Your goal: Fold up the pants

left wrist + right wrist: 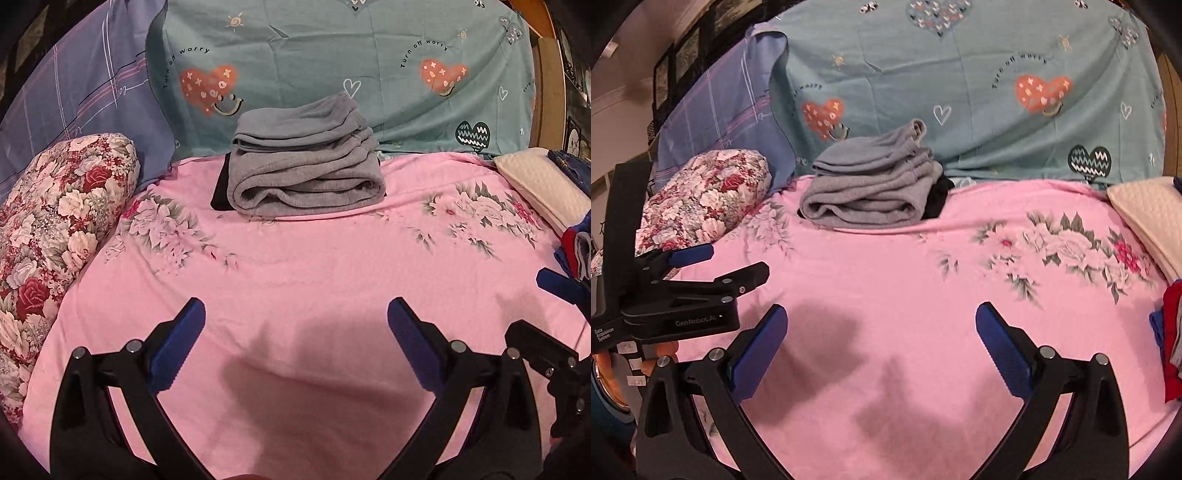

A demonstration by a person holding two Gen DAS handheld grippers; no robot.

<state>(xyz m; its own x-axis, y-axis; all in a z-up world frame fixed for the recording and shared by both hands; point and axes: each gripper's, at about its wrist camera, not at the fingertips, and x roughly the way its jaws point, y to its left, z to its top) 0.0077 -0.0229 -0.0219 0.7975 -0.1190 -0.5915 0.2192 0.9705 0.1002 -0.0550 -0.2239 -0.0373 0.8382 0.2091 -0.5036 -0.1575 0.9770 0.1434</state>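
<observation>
Your grey pants (303, 162) lie folded into a thick stack at the far side of the bed (295, 280), butted against the teal sheet (332, 55) that hangs behind it, so the bundle is out of the working area and cannot slide further back. A black garment (220, 192) peeks out from under the stack on its left and, in the right view, at its right, which suggests the pants were set on top of an already folded piece to build a pile. Your left tool (295, 343) hovers over bare pink sheet with its blue pads spread wide and nothing between them; your right tool (881, 343) is the same, spread and empty. Both sit well apart from the stack, so the fold looks finished. The mixed clothes (576, 251) at the right edge are likely your next pick.
</observation>
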